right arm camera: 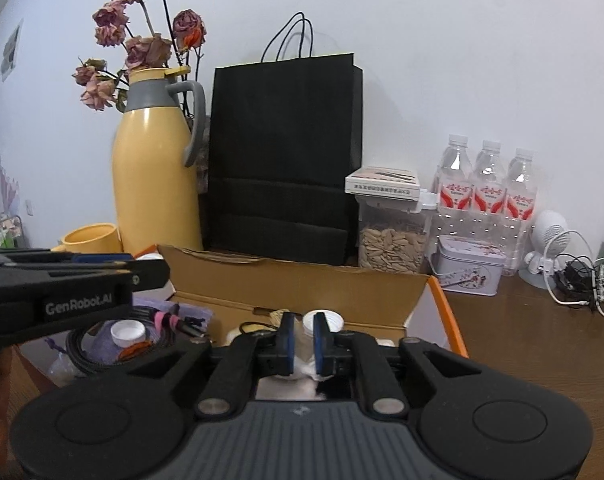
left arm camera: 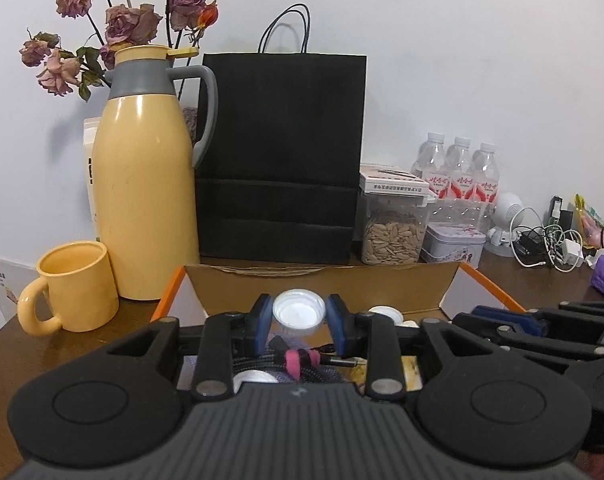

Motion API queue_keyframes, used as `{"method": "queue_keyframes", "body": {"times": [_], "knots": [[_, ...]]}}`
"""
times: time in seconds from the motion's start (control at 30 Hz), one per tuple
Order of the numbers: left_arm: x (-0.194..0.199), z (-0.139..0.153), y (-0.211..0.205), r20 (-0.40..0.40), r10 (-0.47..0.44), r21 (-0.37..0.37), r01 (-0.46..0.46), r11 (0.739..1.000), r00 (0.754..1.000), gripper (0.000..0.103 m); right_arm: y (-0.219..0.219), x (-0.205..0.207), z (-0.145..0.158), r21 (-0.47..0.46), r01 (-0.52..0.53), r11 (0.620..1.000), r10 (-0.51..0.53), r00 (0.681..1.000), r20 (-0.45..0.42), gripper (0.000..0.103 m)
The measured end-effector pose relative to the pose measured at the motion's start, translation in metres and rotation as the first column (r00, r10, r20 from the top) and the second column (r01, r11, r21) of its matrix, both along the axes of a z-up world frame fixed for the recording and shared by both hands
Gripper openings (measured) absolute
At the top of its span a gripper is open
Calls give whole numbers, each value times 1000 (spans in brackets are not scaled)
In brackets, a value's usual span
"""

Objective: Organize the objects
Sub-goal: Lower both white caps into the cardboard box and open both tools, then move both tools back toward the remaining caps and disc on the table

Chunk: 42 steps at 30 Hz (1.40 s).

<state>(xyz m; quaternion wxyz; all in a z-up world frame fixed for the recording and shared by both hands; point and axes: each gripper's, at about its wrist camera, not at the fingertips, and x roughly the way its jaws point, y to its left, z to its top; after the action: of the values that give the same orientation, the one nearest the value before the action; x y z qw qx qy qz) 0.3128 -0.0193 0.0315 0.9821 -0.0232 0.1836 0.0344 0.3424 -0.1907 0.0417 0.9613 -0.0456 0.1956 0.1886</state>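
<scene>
Between the blue pads of the left claw (left arm camera: 299,320) sits a white bottle cap (left arm camera: 299,314), open side up; the jaws stand partly apart, with slim gaps either side of the cap, so no grip shows. Beneath lies a cardboard box (left arm camera: 322,286) holding a black cable (left arm camera: 302,364). Left of the claw stand a yellow mug (left arm camera: 76,286) and a yellow flask (left arm camera: 144,184).

Through the right camera, the right claw (right arm camera: 302,344) is nearly shut, with a white cap (right arm camera: 330,320) just beyond its pads; whether they touch it I cannot tell. Behind the box stands a black bag (right arm camera: 282,160).
</scene>
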Motion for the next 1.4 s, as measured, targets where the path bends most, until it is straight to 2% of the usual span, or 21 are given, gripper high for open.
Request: {"method": "queue_keyframes", "body": {"times": [0.03, 0.07, 0.13, 0.2, 0.27, 0.7, 0.87, 1.2, 1.4], "knots": [[0, -1, 1, -3, 9, 7, -9, 1000, 1000, 59, -1, -1, 1, 1, 1, 1000, -1, 1000, -4, 27], [0, -1, 2, -2, 19, 16, -19, 1000, 1000, 66, -2, -2, 1, 3, 3, 1000, -3, 1000, -8, 36], [-1, -2, 4, 8, 38, 30, -38, 999, 999, 93, -3, -4, 1, -5, 8, 1000, -8, 1000, -3, 76], [-2, -2, 8, 18, 54, 23, -54, 998, 998, 103, -4, -5, 1, -13, 17, 1000, -17, 1000, 5, 93], [-2, -2, 11, 16, 68, 21, -69, 997, 998, 103, -5, -4, 1, -13, 27, 1000, -27, 1000, 1, 103], [-7, -2, 12, 22, 73, 11, -73, 997, 997, 103, -3, -3, 3, -27, 51, 998, -51, 999, -3, 103], [-14, 0, 11, 47, 68, 3, -68, 998, 997, 103, -5, -5, 2, -35, 57, 998, -57, 998, -1, 103], [-66, 9, 17, 124, 35, -20, -32, 999, 992, 103, -26, -46, 8, -32, 49, 998, -47, 997, 56, 103], [-91, -2, 19, 96, -5, -7, 5, 1000, 995, 103, -34, -73, 2, -30, 39, 999, -37, 998, 50, 103]]}}
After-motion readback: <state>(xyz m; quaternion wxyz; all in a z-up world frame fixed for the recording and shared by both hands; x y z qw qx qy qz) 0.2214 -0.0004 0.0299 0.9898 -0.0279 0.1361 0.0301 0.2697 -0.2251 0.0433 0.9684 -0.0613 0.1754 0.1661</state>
